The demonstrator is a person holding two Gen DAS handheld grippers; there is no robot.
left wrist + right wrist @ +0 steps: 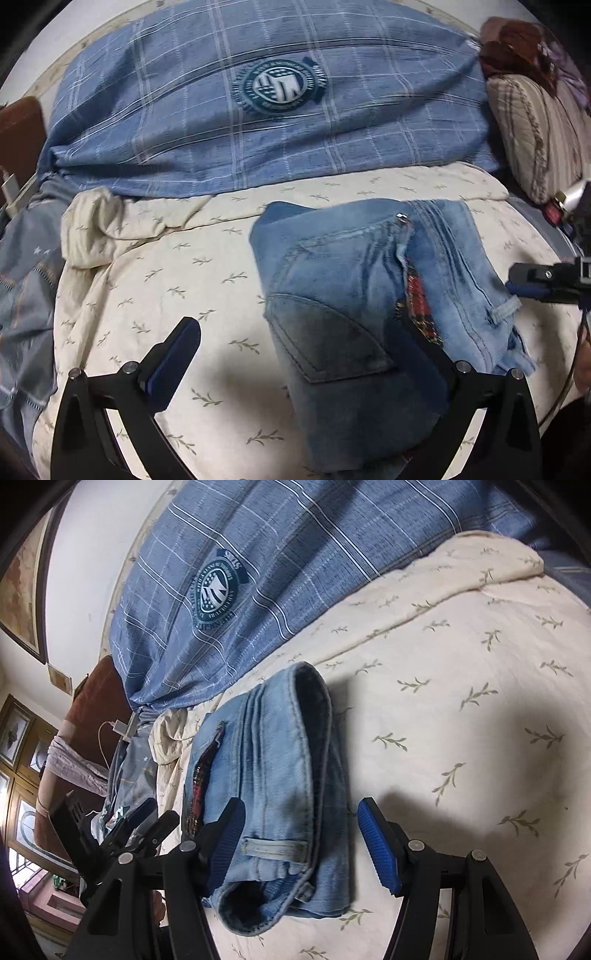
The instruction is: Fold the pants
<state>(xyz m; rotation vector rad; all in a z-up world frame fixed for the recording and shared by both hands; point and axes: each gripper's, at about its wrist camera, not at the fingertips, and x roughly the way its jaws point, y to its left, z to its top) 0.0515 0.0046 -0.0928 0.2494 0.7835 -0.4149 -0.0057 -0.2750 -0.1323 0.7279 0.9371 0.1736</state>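
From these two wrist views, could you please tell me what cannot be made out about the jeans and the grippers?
- Left wrist view: the right finger of the left gripper is hidden behind the folded jeans, so any contact there is unclear.
- Left wrist view: the jeans' near end is cut off by the bottom edge.
- Right wrist view: the layers inside the fold are hidden by the top denim.
- Both views: the lettering on the blue plaid cover's crest is too small and blurred to read.

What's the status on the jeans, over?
Both grippers, left and right, open, empty. Jeans folded compact on cream sheet. Nothing blocking.

Cream leaf-print bedsheet, white wall
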